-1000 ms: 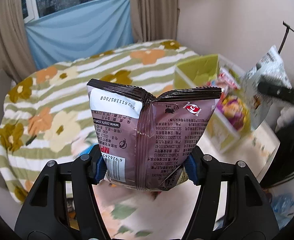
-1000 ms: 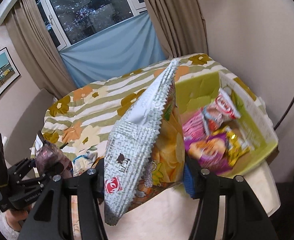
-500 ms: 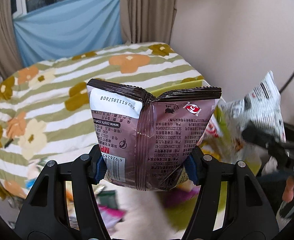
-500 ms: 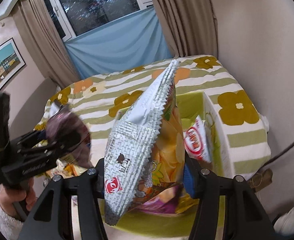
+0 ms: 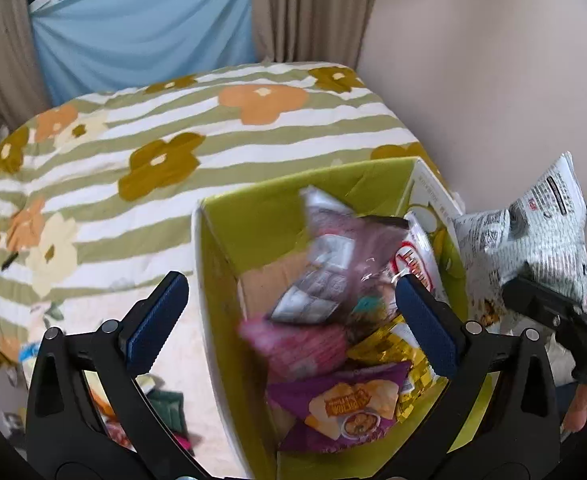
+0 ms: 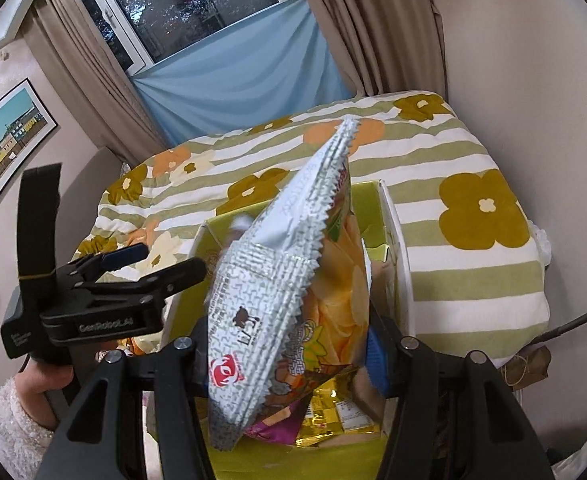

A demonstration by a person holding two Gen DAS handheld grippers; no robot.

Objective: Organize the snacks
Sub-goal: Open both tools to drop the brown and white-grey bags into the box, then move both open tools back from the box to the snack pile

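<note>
A green cardboard box (image 5: 253, 208) holds several snack packs: a purple chip bag (image 5: 345, 404), a gold pack (image 5: 397, 352) and a pink bag (image 5: 301, 344). My left gripper (image 5: 289, 284) hangs over the box, its jaws opening wide. The brown snack bag (image 5: 333, 264) is blurred, free of the pads and dropping among the packs. My right gripper (image 6: 289, 340) is shut on a silver chip bag (image 6: 277, 300), upright above the box's near end (image 6: 393, 240). From the left wrist view this chip bag (image 5: 533, 220) sits just right of the box. The left gripper (image 6: 169, 260) shows at left.
A bed with a striped floral cover (image 5: 173, 120) lies behind the box. Loose packs (image 5: 165, 404) lie on the cream surface left of the box. A hand in a fluffy white sleeve (image 6: 41, 380) holds the left gripper. The wall is close on the right.
Both grippers have swung over to the green box. The left gripper has opened and let go of the brown bag, which falls into the box. The right still grips the chip bag.
</note>
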